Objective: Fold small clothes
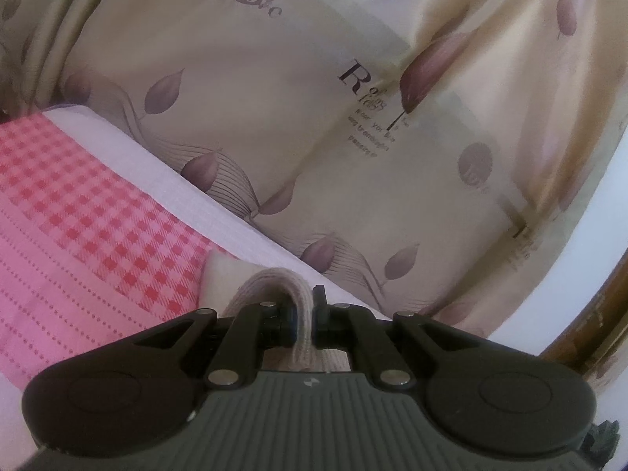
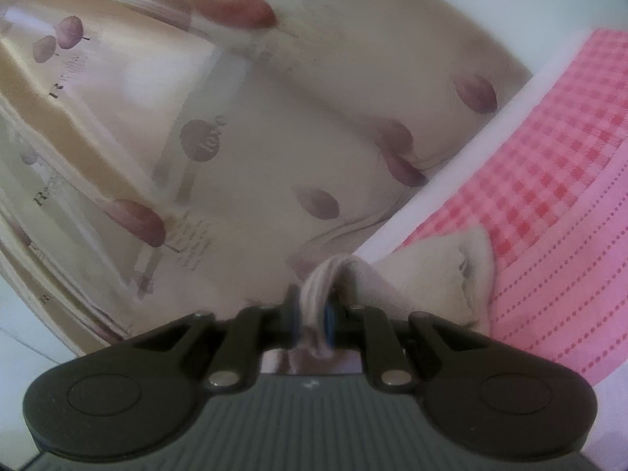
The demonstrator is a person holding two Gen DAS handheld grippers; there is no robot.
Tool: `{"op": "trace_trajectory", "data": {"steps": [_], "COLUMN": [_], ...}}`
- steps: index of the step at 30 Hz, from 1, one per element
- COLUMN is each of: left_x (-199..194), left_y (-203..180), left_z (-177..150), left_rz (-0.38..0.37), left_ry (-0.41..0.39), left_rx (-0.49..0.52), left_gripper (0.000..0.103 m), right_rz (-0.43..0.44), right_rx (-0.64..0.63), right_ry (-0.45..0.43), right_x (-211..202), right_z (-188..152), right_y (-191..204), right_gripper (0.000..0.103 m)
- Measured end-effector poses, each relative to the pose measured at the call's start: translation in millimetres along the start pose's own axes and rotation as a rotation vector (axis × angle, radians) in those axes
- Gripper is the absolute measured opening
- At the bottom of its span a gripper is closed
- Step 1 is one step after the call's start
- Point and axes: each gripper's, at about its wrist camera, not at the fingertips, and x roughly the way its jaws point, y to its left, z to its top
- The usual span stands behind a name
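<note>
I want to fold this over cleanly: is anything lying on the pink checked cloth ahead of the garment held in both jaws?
Nothing visible does. The left gripper and right gripper are each shut on the ribbed edge of the beige garment, and the pink checked cloth beside it looks bare. The leaf-print bedding lies beyond its white border.

left gripper | black linkage arms, silver rivets, ribbed grey body, blue pads | right gripper alike

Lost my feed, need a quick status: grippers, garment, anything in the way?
Left gripper and right gripper both shut on small beige ribbed-edge garment. Garment over pink checked cloth. Nothing blocking.
</note>
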Motion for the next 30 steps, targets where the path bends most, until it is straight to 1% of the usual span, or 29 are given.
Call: {"op": "trace_trajectory", "data": {"steps": [5,9,13,20,22,24,25,26,27,28,30], "left_x": [23.5,39.2,54.0,67.8,68.1,68.6,68.7,69.1,69.6,70.3,71.5], "left_y": [7.2,17.6,23.0,29.4,30.2,30.7,30.8,31.2,31.3,31.4,31.9], "left_z": [-0.6,-3.0,-4.9,-8.2,-9.5,-10.6,-10.8,-11.4,-11.5,-11.4,-10.6], "left_rz": [0.045,0.069,0.09,0.103,0.1,0.1,0.1,0.101,0.101,0.102,0.1], "left_ry": [0.015,0.034,0.05,0.062,0.063,0.062,0.062,0.064,0.065,0.066,0.067], "left_rx": [-0.002,-0.024,-0.019,-0.016,-0.017,-0.014,-0.012,-0.006,-0.002,-0.001,0.001], "left_gripper": [0.005,0.005,0.005,0.005,0.005,0.005,0.005,0.005,0.005,0.005,0.005], "right_rz": [-0.035,-0.064,-0.087,-0.088,-0.078,-0.079,-0.072,-0.06,-0.049,-0.042,-0.042], "right_rx": [0.025,0.049,0.068,0.06,0.091,0.117,0.123,0.134,0.144,0.144,0.125], "right_ry": [0.001,-0.01,-0.016,0.042,0.054,0.058,0.062,0.068,0.073,0.077,0.109], "right_x": [16.9,26.2,32.1,31.0,27.9,24.8,24.3,24.5,25.5,26.6,34.0], "right_z": [2.8,6.6,9.0,-1.3,-3.6,-5.4,-6.0,-6.9,-8.0,-8.8,-10.7], "right_y": [-13.5,-26.1,-37.3,-41.8,-45.5,-48.3,-48.5,-48.8,-48.1,-46.0,-40.0], "right_gripper": [0.013,0.013,0.013,0.013,0.014,0.031,0.052,0.078,0.086,0.088,0.088]}}
